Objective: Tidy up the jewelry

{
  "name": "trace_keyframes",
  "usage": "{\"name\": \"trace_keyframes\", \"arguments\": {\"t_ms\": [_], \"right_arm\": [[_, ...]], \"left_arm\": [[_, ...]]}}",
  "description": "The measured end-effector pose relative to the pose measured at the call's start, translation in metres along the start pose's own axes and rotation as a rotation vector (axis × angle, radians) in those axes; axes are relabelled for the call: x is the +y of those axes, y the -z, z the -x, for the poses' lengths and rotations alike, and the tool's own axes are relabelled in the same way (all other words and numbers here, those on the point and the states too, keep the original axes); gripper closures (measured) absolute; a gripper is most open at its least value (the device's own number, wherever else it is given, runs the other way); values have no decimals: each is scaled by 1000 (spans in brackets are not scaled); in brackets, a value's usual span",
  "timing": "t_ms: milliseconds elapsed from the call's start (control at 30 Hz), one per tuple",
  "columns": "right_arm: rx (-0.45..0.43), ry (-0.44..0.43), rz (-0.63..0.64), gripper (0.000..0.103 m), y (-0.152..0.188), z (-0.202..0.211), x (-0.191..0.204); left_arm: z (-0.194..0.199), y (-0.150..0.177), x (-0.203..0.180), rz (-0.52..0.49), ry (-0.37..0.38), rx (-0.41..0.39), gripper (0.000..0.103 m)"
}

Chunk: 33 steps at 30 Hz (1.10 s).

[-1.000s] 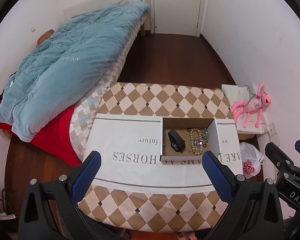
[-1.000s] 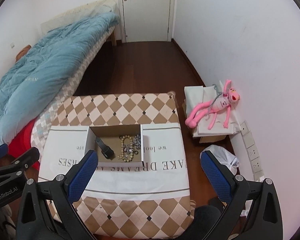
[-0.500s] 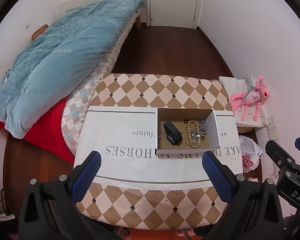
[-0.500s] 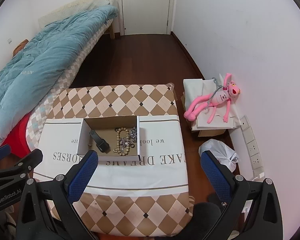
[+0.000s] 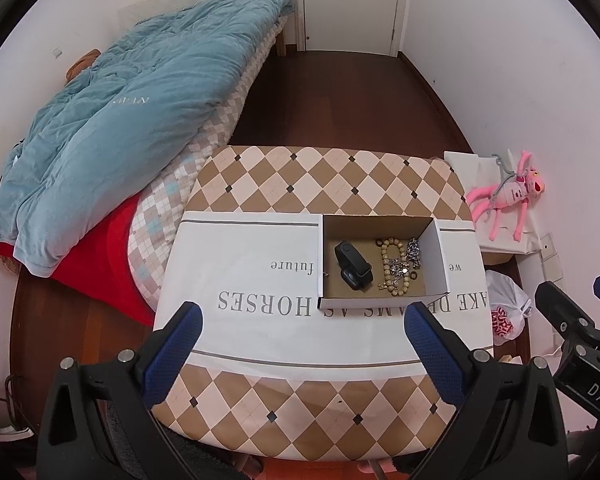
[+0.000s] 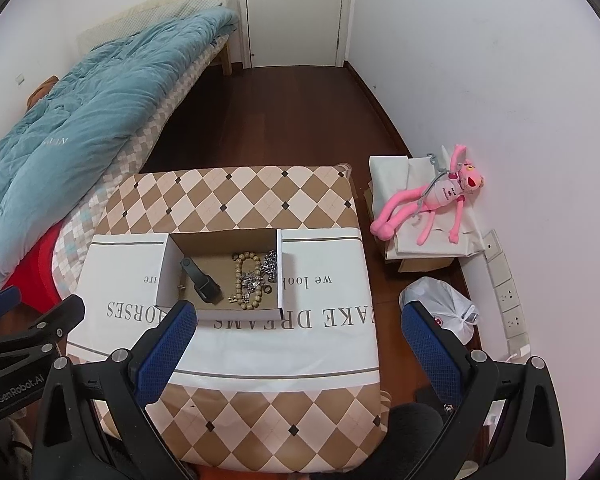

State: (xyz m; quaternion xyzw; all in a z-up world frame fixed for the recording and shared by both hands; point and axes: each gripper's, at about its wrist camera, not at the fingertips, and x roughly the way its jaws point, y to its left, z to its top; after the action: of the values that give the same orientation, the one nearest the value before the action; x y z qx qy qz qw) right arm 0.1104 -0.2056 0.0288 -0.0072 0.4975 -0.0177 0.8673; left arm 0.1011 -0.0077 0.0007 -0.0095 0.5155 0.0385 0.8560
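Observation:
A shallow cardboard box (image 5: 380,303) stands open on a white lettered cloth (image 5: 240,264) over the checkered table (image 5: 320,180). Inside lie a black watch (image 5: 352,266), a wooden bead bracelet (image 5: 389,258), a silver chain (image 5: 414,250) and small dark rings. My left gripper (image 5: 300,344) hangs open, high above the table's near edge, with nothing between its blue pads. In the right wrist view the same box (image 6: 236,314) holds the watch (image 6: 200,276), beads (image 6: 246,280) and chain (image 6: 270,266). My right gripper (image 6: 296,344) is open and empty, also well above the table.
A bed with a blue quilt (image 5: 132,120) runs along the left, touching the table's corner. A pink plush toy (image 6: 432,200) lies on white boxes by the right wall, with a white plastic bag (image 6: 440,312) and wall sockets (image 6: 504,292) nearby. A closed door (image 6: 296,12) is at the far end.
Both grippers have drawn up and back from the table, so the table and box look smaller. Both stay open. Nothing in the box has moved.

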Motion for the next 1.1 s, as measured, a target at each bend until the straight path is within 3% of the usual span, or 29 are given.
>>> {"name": "trace_keyframes", "arguments": {"t_ms": [1100], "right_arm": [[22,-14,21,0,0,-4,4]], "left_arm": [[5,0,-1,-13,19,-11,0]]}}
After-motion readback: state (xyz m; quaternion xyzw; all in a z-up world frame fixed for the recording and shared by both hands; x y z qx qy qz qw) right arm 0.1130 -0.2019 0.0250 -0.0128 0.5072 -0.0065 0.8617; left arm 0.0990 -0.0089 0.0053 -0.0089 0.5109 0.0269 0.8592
